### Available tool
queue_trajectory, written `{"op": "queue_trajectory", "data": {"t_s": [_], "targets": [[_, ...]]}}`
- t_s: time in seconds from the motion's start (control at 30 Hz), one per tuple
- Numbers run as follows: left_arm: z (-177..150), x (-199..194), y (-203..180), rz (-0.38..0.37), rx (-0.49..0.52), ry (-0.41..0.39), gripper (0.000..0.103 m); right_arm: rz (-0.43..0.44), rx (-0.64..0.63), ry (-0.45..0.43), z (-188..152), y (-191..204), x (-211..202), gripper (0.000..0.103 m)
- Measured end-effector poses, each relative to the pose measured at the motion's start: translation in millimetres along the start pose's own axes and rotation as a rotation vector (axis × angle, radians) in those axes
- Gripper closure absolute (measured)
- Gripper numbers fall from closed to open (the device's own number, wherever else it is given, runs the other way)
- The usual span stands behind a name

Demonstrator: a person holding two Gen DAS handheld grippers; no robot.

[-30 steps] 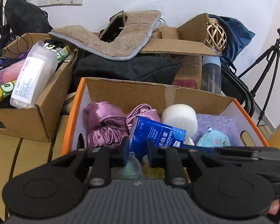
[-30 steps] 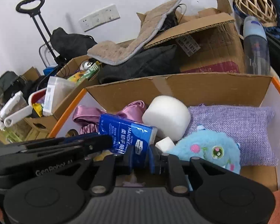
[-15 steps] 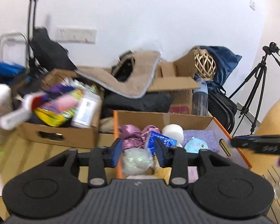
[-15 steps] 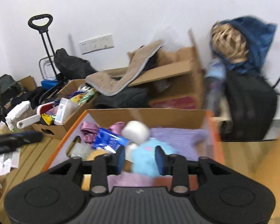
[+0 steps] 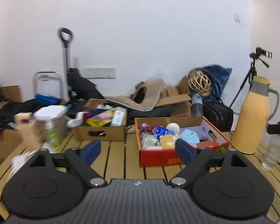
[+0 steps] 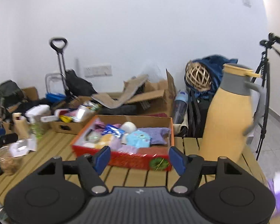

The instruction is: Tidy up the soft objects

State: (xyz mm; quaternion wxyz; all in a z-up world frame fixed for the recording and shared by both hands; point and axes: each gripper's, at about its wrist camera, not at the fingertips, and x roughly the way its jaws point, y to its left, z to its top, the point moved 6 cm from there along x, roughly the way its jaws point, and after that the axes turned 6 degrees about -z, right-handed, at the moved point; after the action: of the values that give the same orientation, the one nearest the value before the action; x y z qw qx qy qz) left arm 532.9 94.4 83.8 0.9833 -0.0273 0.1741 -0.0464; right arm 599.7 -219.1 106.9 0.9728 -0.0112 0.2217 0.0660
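now fluffy blue plush (image 5: pixel 189 135) in red cardboard box (image 5: pixel 159 157), slatted wood table (image 5: pixel 117 160).

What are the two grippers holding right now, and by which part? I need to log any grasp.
Nothing is held. The left gripper and right gripper both stand open and empty, their jaws having just been opening, back from the red box.

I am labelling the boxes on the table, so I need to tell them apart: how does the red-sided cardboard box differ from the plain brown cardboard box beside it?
The red-sided cardboard box has printed red walls; the plain brown cardboard box is unprinted. The red-sided box holds soft items, such as a blue plush toy and a white foam ball; the brown box holds packets and bottles. The red-sided box sits nearer the cameras. Both are open-topped, with handle cut-outs, on the wooden slatted table.
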Motion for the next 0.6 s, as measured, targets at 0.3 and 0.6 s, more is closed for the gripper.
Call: {"op": "queue_trajectory", "data": {"t_s": [0.3, 0.6], "targets": [[-82, -205, -16, 0.045, 0.0, -0.156, 0.0, 0.033, -0.006, -0.225, -104, 47, -196, 0.015], [-153, -323, -46, 0.032, 0.024, -0.166, 0.0, 0.053, -0.001, -0.289, -193, 88, -311, 0.001]]}}
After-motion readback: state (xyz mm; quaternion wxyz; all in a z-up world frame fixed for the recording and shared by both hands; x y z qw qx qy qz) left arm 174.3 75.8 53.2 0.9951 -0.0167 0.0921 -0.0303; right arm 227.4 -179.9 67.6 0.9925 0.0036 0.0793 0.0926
